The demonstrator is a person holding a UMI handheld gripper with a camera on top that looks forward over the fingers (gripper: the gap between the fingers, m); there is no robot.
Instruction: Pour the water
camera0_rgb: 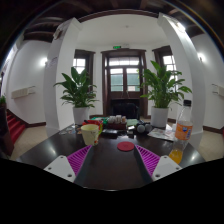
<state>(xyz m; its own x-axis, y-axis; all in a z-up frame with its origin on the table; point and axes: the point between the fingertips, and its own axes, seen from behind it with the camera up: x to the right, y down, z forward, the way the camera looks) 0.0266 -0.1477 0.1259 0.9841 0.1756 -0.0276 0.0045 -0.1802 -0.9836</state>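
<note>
On a dark table [110, 165], a clear bottle [181, 130] with orange liquid in its lower part stands beyond my right finger. A yellow cup [90, 133] stands beyond my left finger, and a red round coaster [125, 146] lies ahead between the two. My gripper [112, 160] is open, its magenta pads [77, 159] spread wide over bare tabletop with nothing between them.
Small dark items and a low container [120, 124] crowd the table's far edge. Two potted plants [78, 95] flank a dark wooden door [124, 85] at the back of the white-walled room. A red stair [14, 125] rises at the left.
</note>
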